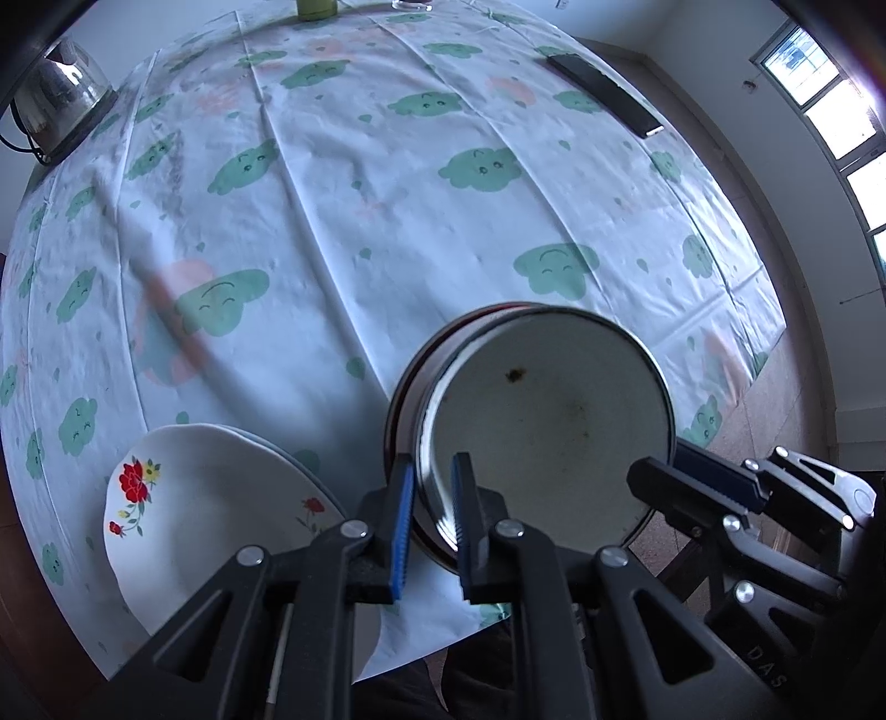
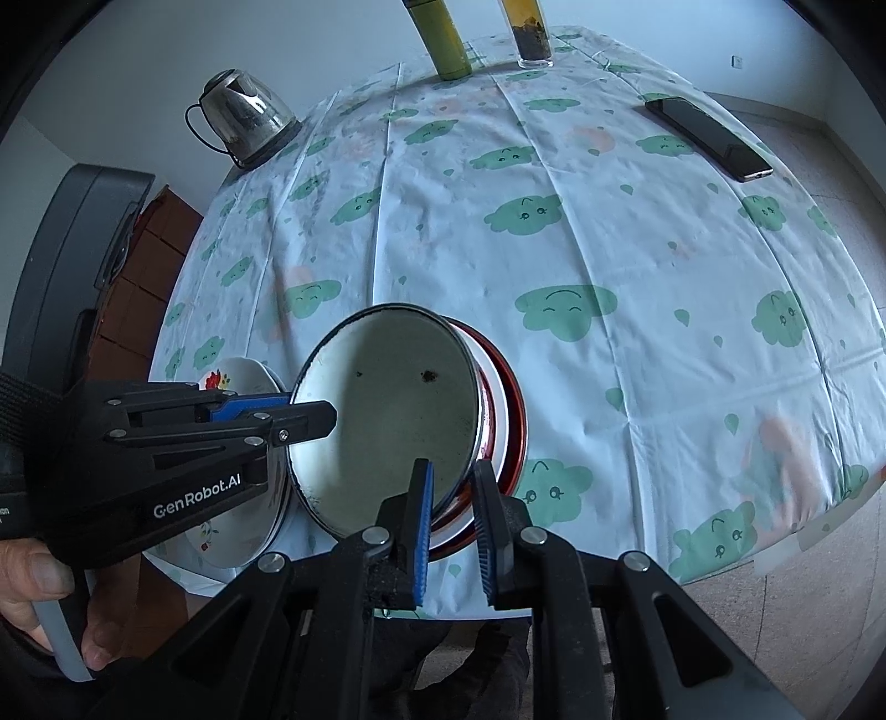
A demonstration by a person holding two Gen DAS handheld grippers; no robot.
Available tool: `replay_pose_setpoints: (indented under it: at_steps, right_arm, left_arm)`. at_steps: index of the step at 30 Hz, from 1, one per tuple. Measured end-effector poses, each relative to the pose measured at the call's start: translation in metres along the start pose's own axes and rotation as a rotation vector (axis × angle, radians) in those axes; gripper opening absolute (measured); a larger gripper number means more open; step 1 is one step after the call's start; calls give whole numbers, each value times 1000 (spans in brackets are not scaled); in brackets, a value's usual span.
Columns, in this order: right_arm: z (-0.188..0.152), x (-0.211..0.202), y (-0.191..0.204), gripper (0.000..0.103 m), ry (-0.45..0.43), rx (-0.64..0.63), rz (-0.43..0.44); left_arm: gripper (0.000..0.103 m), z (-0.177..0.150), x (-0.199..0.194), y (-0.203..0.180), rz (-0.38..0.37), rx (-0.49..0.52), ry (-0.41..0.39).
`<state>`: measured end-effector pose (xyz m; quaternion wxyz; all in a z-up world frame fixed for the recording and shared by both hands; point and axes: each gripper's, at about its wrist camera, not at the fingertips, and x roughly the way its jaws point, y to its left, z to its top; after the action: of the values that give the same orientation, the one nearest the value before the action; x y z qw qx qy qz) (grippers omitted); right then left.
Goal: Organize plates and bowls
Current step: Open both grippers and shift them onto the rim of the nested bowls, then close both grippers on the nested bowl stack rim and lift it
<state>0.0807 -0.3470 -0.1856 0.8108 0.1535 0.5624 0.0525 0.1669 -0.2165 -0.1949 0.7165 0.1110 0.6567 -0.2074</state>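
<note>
A white enamel bowl with a dark rim is held tilted above the near table edge, with a red-rimmed dish nested behind it. My left gripper is shut on the bowl's left rim. My right gripper is shut on the bowl's lower right rim; it also shows in the left wrist view. The left gripper also shows in the right wrist view. A white plate with red flowers lies on the table at the near left, below the left gripper.
The table wears a white cloth with green clouds. A steel kettle stands at the far left, a black phone at the far right, and a green bottle and a glass at the far edge.
</note>
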Motion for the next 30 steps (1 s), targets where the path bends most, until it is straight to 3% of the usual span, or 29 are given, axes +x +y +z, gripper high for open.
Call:
replay_pose_setpoints:
  at_steps: [8, 13, 15, 30]
  right_arm:
    - [0, -2, 0, 26, -10, 0, 2]
    - [0, -3, -2, 45, -21, 5, -14]
    - [0, -4, -4, 46, -30, 12, -14]
    - [2, 2, -16, 46, -23, 55, -19]
  left_arm:
    - [22, -2, -4, 0, -8, -2, -13]
    - [30, -2, -6, 1, 4, -2, -20]
    - [35, -2, -7, 2, 10, -1, -28]
    - [42, 3, 3, 3, 44, 12, -20]
